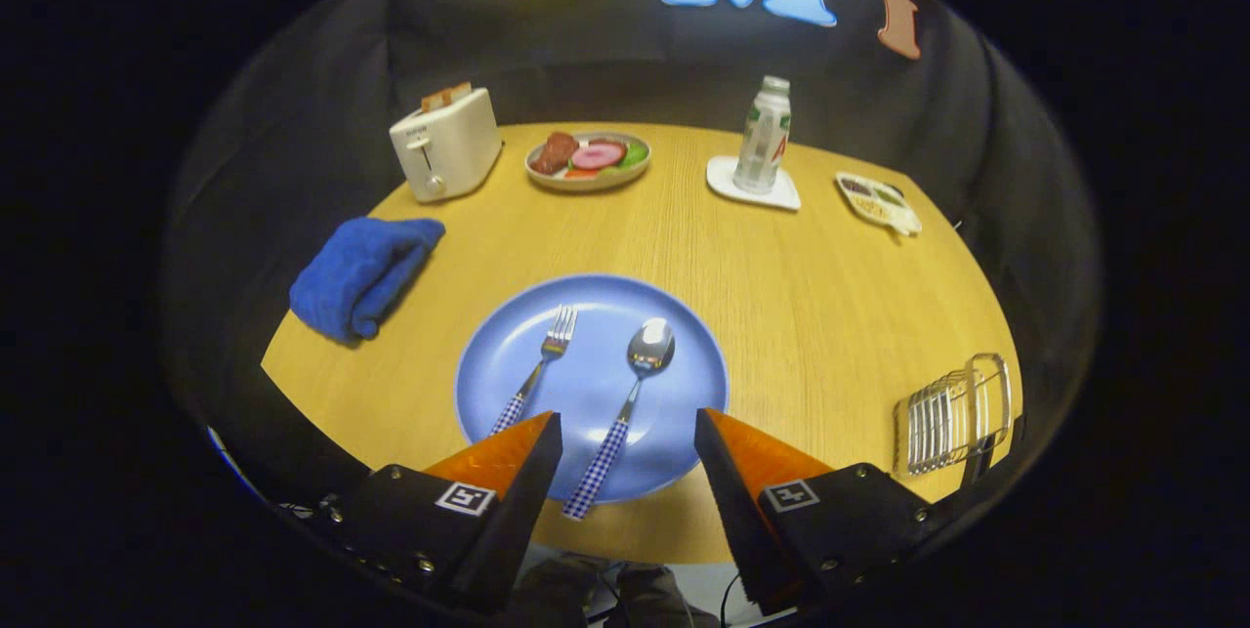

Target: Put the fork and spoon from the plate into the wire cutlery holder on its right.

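A round blue plate (674,384) lies on the wooden table just ahead of my fingers. On it rest a fork (547,355) and a spoon (635,384), both with blue-and-white checked handles pointing toward me. The spoon's handle runs into the gap between my fingers; the fork's handle ends beside the left fingertip. My gripper (628,418) is open above the plate's near edge, with nothing pressed between the fingers. The wire cutlery holder (952,413) stands to the plate's right, near the table's edge.
Beyond the plate, from left to right, are a folded blue cloth (363,274), a white toaster (444,145), a plate of food (589,160), a bottle (764,135) on a white coaster and a small snack dish (877,201). Bare wood separates the plate from the holder.
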A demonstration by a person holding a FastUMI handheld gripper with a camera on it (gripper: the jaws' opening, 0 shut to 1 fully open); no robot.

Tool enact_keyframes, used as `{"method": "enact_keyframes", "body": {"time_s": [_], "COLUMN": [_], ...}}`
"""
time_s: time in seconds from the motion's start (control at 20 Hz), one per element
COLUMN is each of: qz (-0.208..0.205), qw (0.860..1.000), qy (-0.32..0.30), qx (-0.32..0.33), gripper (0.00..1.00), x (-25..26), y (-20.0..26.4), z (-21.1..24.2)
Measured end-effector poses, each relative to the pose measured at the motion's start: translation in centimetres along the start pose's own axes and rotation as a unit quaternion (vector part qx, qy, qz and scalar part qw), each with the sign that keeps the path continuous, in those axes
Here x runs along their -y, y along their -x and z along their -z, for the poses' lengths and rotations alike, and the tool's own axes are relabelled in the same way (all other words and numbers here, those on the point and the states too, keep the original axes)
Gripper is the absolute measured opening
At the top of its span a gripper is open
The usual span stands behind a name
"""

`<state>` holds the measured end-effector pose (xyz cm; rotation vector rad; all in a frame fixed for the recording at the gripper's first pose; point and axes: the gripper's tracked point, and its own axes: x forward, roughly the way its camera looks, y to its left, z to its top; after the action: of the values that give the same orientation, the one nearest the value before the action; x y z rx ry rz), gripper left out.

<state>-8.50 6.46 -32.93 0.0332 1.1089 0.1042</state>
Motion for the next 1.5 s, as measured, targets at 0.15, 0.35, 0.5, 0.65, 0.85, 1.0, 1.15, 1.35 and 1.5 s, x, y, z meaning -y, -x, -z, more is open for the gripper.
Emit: {"method": "enact_keyframes", "body": {"time_s": [0.15, 0.35, 0.5, 0.65, 0.85, 1.0, 1.15, 1.35, 1.5], "qz": [-0.003, -0.008, -0.011, -0.014, -0.010, 0.006, 0.008, 0.040, 0.060], "qw": [0.997, 0.990, 0.985, 0.984, 0.983, 0.977, 0.967, 0.965, 0.963], "qy": [-0.001, 0.007, 0.023, 0.020, 0.059, 0.125, 0.165, 0.164, 0.159], "qx": [-0.074, -0.138, -0.170, -0.177, -0.174, -0.174, -0.193, -0.202, -0.211], "gripper": [0.75, 0.32, 0.31, 0.10, 0.10, 0.09, 0.09, 0.10, 0.10], "x": [-0.5, -1.0, -1.2, -0.8, 0.5, 3.2, 5.7, 10.2, 13.2], "y": [-1.3, -2.6, -3.5, -3.4, -2.1, 0.2, 3.6, 7.6, 10.3], "z": [2.1, 3.2, 3.3, 3.1, 2.0, 0.3, -0.2, -0.7, -0.6]}}
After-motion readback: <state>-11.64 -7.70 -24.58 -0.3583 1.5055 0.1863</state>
